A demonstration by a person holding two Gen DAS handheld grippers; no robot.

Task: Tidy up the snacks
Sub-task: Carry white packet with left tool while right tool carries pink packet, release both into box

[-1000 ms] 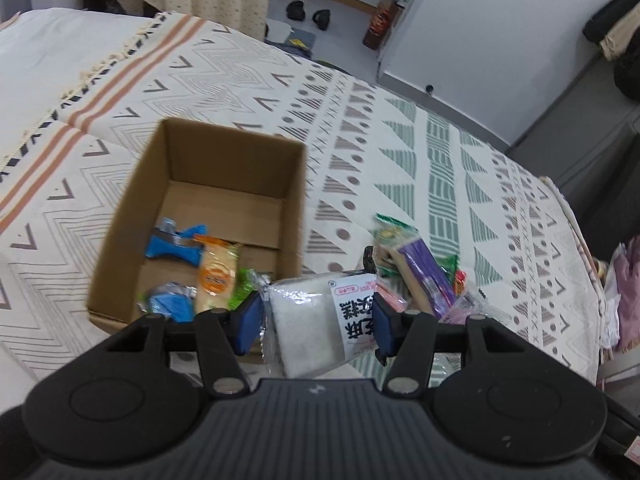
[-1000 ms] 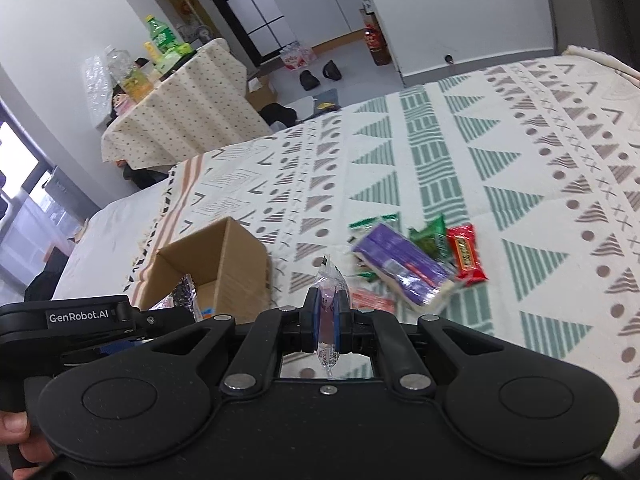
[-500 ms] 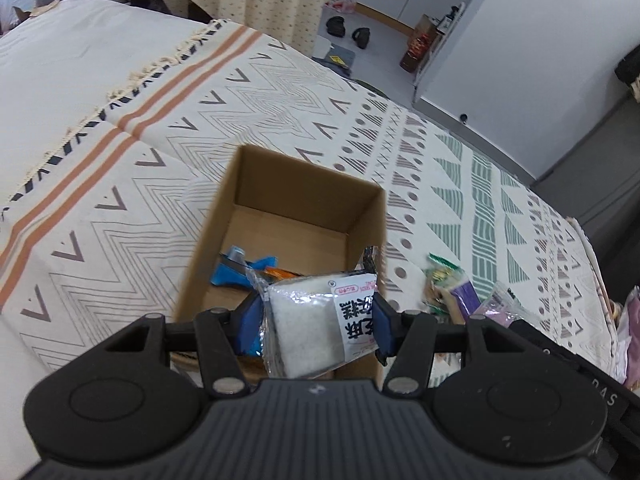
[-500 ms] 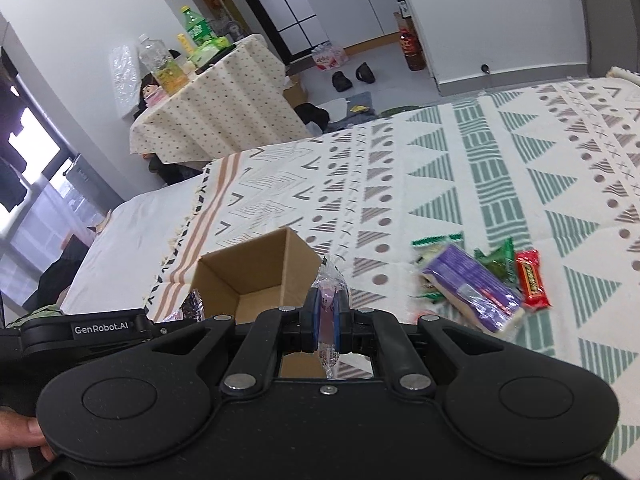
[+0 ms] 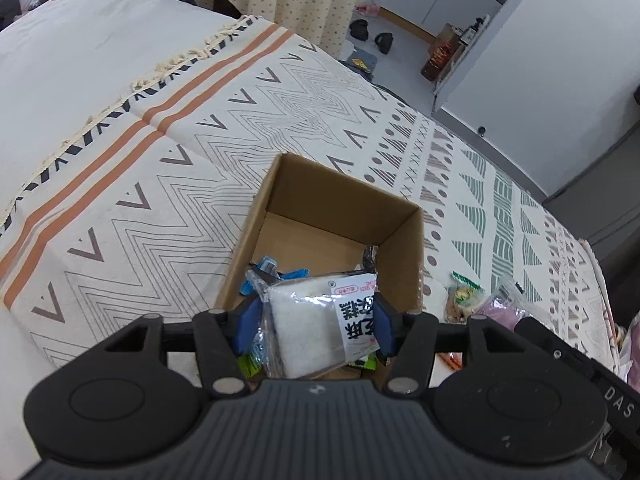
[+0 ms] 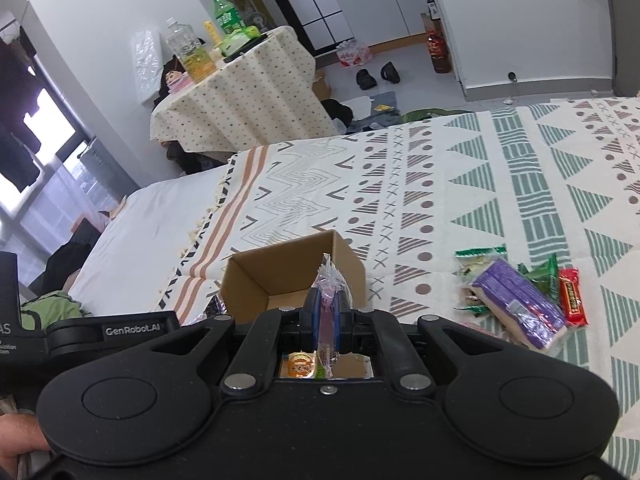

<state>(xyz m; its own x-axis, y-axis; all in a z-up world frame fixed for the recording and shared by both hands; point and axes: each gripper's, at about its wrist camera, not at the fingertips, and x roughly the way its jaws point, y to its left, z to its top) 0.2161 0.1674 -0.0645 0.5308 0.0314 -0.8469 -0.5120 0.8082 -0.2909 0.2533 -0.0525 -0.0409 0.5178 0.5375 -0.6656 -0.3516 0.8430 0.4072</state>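
Patterned blanket [image 6: 472, 184] covers the bed, white sheet [image 5: 80, 60] upper left in left view. Round table with dotted cloth [image 6: 240, 108] upper left of right view, carrying a green bottle [image 6: 222, 14] and a clear bottle [image 6: 188, 54]. Black shoes [image 6: 378, 74] on floor upper centre, white cabinets [image 6: 380, 4] behind.

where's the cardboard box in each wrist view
Left wrist: the cardboard box sits at centre, open, just beyond the left gripper.
Right wrist: the box is at lower centre, behind the right gripper.
Shared landmark: the patterned blanket it rests on.
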